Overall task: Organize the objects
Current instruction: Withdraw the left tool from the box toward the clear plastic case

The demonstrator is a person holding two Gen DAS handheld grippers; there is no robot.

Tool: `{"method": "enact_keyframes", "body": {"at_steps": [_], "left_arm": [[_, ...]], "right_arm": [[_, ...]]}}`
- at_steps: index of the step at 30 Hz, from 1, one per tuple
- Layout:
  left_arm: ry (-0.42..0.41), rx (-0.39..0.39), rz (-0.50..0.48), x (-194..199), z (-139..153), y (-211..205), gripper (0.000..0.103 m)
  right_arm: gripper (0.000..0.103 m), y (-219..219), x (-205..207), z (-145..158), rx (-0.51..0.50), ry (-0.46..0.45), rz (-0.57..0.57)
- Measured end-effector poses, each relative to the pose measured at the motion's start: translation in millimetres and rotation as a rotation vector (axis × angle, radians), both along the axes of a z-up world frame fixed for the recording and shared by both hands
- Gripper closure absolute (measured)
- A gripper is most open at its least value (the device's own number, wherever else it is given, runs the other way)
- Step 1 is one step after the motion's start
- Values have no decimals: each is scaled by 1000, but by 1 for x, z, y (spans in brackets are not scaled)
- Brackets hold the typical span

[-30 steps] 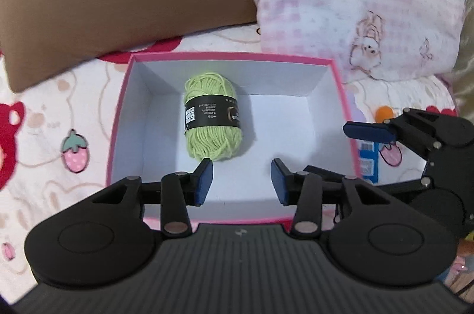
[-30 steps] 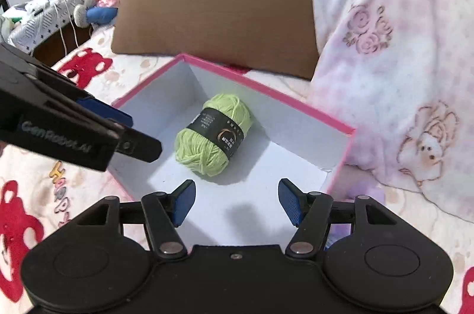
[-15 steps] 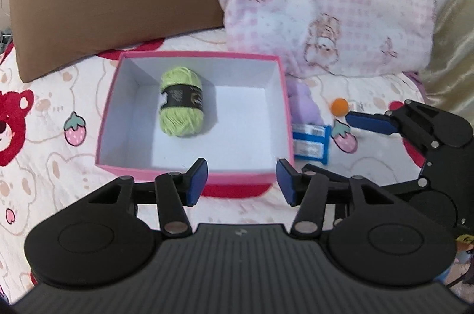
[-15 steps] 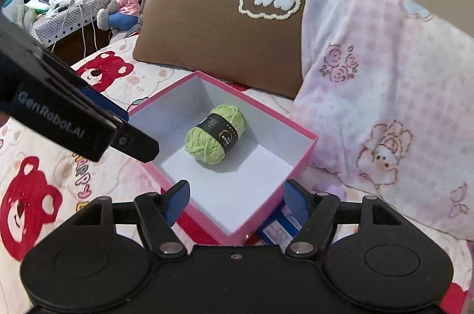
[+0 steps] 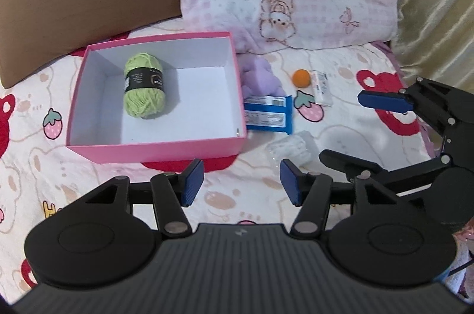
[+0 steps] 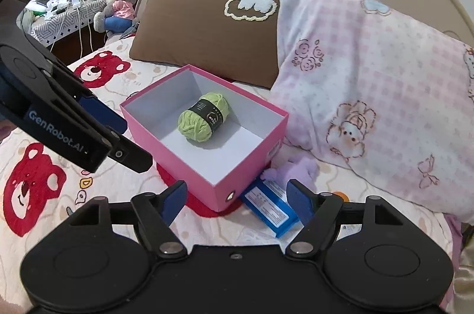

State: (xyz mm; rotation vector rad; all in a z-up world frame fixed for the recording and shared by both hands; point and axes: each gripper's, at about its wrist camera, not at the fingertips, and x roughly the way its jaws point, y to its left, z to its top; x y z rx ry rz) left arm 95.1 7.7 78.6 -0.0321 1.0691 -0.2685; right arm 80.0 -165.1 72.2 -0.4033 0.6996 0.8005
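A pink box [image 5: 154,149] with a white inside sits on the bear-print bedsheet and holds a green yarn ball [image 5: 144,90] with a black label. My left gripper [image 5: 241,180] hovers in front of the box, jaws opening with nothing between them. My right gripper [image 6: 237,192] hangs near the box's [image 6: 204,180] right corner, jaws also opening and empty. Right of the box lie a blue packet [image 5: 268,114], a purple plush [image 5: 260,75], an orange ball [image 5: 301,77], a small white carton [image 5: 321,87] and a clear wrapped item [image 5: 291,148]. The yarn [image 6: 204,117] and blue packet [image 6: 271,210] show in the right wrist view.
A brown pillow [image 6: 207,27] and a pink checked pillow [image 6: 370,83] lean on the headboard behind the box. A gold curtain [image 5: 438,3] hangs at the right. Stuffed toys [image 6: 118,6] and a cluttered side table stand beyond the bed's left side.
Both grippers have drawn back and up from the box, which now looks smaller and farther. Their jaws have widened. The items right of the box have come into view.
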Motion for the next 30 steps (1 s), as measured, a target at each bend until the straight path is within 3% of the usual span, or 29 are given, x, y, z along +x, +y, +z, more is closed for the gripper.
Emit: {"method": "enact_keyframes", "body": {"at_steps": [7, 16, 27, 30], "left_arm": [[17, -14, -30, -10, -10, -10, 46], [50, -60, -77, -14, -35, -20, 45], [-12, -102, -82, -24, -64, -38, 38], [-16, -147, -68, -24, -71, -37, 36]], "right_arm": [[21, -19, -8, -10, 26, 21, -18], [19, -38, -15, -46, 51, 63, -40], [14, -57, -21, -90, 129, 135, -75], [14, -58, -19, -99, 130, 140, -78]]}}
